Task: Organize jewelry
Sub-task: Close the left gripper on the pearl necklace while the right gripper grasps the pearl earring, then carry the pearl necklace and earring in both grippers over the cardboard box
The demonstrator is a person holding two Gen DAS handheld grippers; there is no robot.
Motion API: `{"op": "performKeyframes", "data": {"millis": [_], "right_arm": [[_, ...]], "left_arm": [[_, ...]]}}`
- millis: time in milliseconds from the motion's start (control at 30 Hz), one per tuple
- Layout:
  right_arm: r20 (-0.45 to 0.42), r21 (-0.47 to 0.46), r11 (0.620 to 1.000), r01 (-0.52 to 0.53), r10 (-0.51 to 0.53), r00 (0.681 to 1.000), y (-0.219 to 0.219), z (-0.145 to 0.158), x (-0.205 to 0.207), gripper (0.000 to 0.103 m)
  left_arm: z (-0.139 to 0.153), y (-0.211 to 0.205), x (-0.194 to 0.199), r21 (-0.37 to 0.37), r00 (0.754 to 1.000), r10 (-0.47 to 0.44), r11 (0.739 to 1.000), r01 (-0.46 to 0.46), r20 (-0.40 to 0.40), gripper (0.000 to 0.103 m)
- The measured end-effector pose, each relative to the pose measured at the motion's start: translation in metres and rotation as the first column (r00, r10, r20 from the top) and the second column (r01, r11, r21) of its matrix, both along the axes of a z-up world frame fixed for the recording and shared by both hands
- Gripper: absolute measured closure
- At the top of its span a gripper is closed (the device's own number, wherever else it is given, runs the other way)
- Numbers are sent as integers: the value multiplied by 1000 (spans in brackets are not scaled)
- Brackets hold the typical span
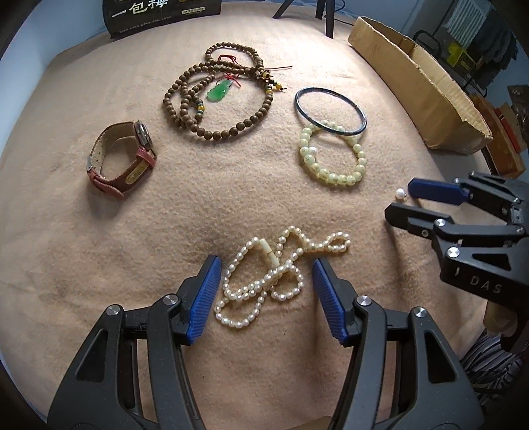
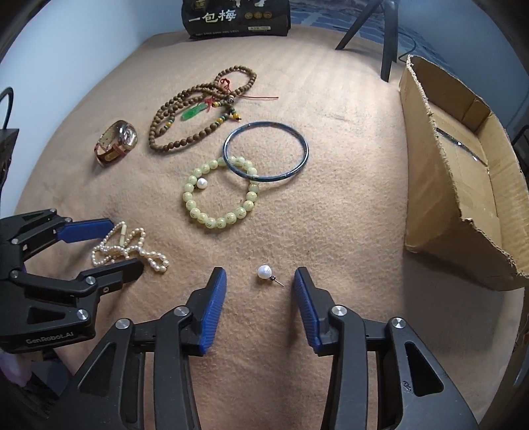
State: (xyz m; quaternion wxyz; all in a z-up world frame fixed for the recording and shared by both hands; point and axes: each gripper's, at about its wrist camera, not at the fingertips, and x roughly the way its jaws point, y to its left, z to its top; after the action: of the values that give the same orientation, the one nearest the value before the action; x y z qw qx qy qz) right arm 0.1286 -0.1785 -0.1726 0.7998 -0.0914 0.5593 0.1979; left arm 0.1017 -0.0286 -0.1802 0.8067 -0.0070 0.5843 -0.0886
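Observation:
On a tan blanket (image 1: 66,251) lie several jewelry pieces. A white pearl necklace (image 1: 264,281) lies bunched between the fingers of my open left gripper (image 1: 266,264); it also shows in the right wrist view (image 2: 129,248). A pearl stud earring (image 2: 266,273) lies between the fingers of my open right gripper (image 2: 260,276); in the left wrist view the earring (image 1: 400,193) sits at the right gripper's (image 1: 398,201) tips. A pale green bead bracelet (image 2: 218,195) with a second pearl (image 2: 201,183) inside lies under a dark bangle (image 2: 266,150).
A brown bead necklace (image 2: 198,112) with a green pendant (image 2: 191,112) and a leather-strap watch (image 2: 115,142) lie farther back. An open cardboard box (image 2: 463,185) stands at the right. A black bag (image 2: 236,16) and tripod legs (image 2: 386,49) stand at the back.

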Motion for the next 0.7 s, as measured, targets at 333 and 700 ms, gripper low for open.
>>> {"op": "performKeyframes", "data": {"millis": [333, 700], "right_arm": [[-3, -10, 1000, -3, 3, 1000, 0, -2, 2, 88], [-6, 7, 1000, 4, -3, 1000, 0, -2, 0, 96]], "left_arm": [[-2, -4, 6, 31, 1000, -11, 999, 10, 25, 59], [1, 9, 12, 2, 1000, 20, 1000, -20, 24, 92]]}}
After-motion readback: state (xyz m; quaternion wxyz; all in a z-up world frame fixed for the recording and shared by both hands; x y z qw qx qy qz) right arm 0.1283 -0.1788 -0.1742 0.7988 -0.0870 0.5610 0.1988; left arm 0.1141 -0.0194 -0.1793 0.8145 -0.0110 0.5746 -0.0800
